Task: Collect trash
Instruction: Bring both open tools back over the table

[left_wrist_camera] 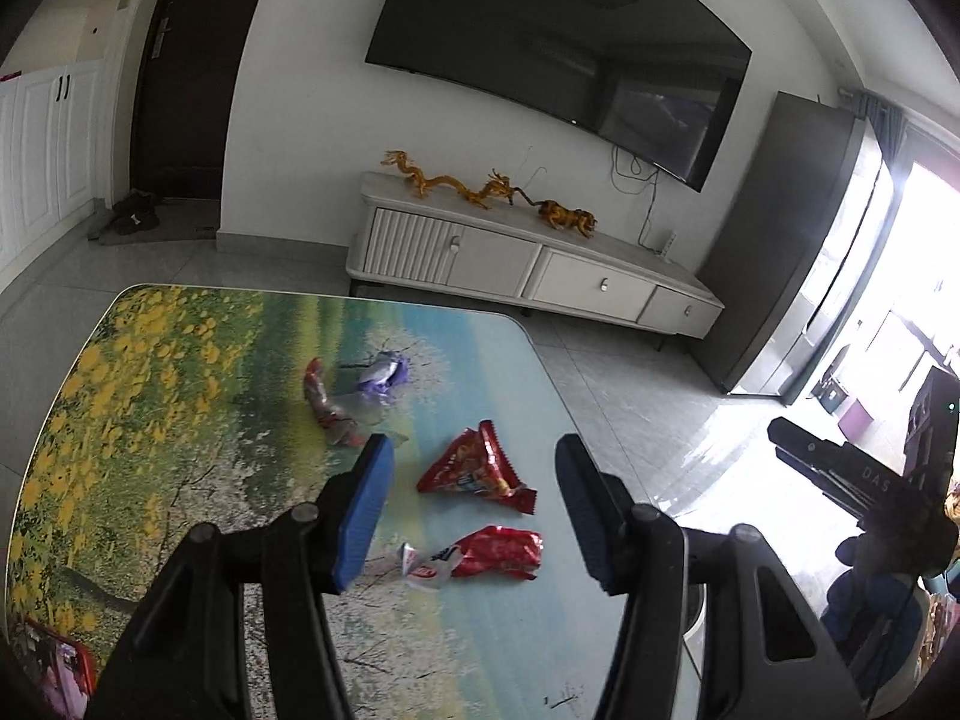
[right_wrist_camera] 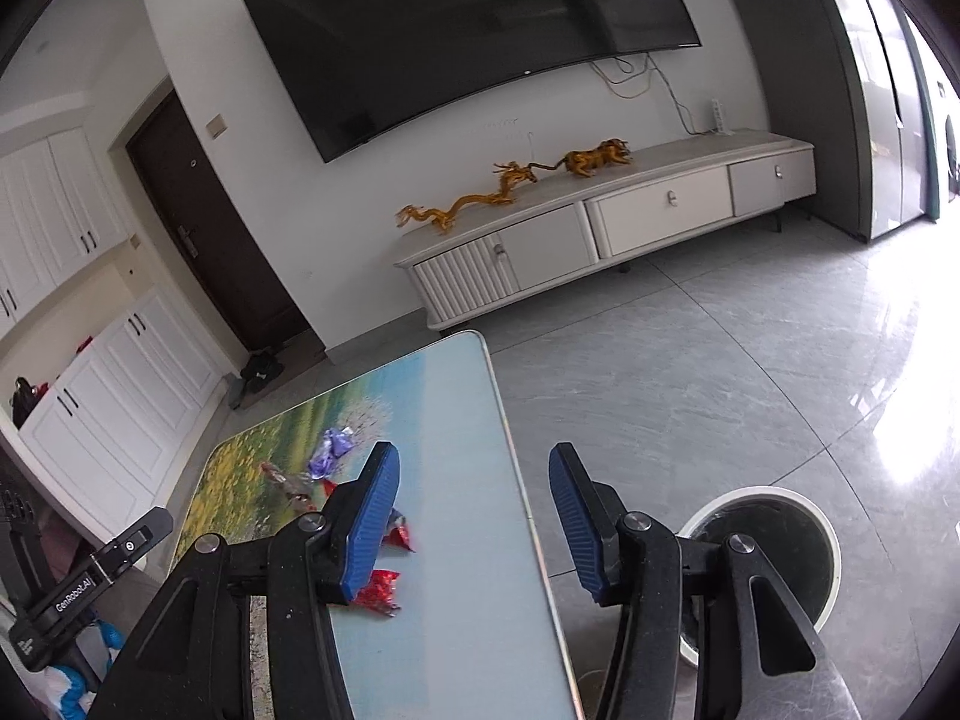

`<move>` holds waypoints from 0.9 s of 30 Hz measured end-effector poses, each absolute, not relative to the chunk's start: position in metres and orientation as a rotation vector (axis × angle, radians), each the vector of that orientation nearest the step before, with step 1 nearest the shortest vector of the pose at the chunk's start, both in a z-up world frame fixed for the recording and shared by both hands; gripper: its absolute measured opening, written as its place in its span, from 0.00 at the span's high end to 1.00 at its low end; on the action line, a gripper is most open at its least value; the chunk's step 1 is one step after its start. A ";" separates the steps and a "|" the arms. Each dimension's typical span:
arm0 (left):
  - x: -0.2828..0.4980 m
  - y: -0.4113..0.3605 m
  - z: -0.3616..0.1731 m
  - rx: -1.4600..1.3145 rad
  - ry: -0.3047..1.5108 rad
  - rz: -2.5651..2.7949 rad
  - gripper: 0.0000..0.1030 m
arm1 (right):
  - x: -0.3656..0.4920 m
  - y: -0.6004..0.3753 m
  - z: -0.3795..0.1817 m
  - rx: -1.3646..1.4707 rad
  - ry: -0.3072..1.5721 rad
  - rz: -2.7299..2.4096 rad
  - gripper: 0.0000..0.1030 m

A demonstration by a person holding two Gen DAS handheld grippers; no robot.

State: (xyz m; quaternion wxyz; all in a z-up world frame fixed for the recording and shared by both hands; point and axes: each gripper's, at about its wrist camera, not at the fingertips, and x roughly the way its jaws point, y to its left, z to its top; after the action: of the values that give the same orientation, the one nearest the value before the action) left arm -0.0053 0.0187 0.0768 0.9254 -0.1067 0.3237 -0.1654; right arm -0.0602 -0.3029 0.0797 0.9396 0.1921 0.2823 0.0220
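Note:
Several wrappers lie on the landscape-print table [left_wrist_camera: 180,420]: a purple one [left_wrist_camera: 384,372], a red-and-clear one [left_wrist_camera: 327,405], a red snack bag [left_wrist_camera: 477,468] and a red-and-white one [left_wrist_camera: 480,555]. My left gripper [left_wrist_camera: 474,447] hovers open above the red bag, with nothing between its blue pads [left_wrist_camera: 366,510]. My right gripper [right_wrist_camera: 474,453] is open and empty over the table's right edge [right_wrist_camera: 522,480]. The purple wrapper [right_wrist_camera: 333,450] and a red wrapper [right_wrist_camera: 378,591] show left of it. A white bin with a dark inside [right_wrist_camera: 762,558] stands on the floor at the lower right.
A low white TV cabinet [left_wrist_camera: 528,264] with golden figurines [left_wrist_camera: 456,186] stands against the far wall under a large screen [left_wrist_camera: 558,48]. Grey tiled floor [right_wrist_camera: 690,372] lies between it and the table. A pink object [left_wrist_camera: 60,666] sits at the table's near left corner.

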 end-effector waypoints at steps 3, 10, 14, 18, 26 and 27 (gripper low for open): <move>-0.006 0.029 0.072 -0.230 0.669 -0.332 0.47 | -0.057 -0.288 0.081 0.370 0.583 0.065 0.51; -0.004 0.045 0.056 -0.244 0.695 -0.312 0.47 | -0.049 -0.262 0.074 0.339 0.613 0.106 0.50; -0.001 0.048 0.044 -0.247 0.725 -0.305 0.47 | -0.041 -0.251 0.068 0.327 0.635 0.131 0.49; 0.003 0.048 0.029 -0.246 0.761 -0.295 0.47 | -0.031 -0.243 0.060 0.319 0.658 0.156 0.49; 0.016 0.050 0.003 -0.237 0.820 -0.289 0.47 | -0.013 -0.232 0.045 0.308 0.702 0.203 0.49; 0.018 0.050 -0.001 -0.235 0.829 -0.291 0.47 | -0.009 -0.231 0.042 0.305 0.709 0.209 0.49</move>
State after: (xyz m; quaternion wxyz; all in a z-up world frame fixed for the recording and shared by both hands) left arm 0.0183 0.0498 -0.0006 0.8983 -0.1136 0.4005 -0.1407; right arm -0.0094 -0.2307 0.0423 0.9211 0.1485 0.3453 0.1018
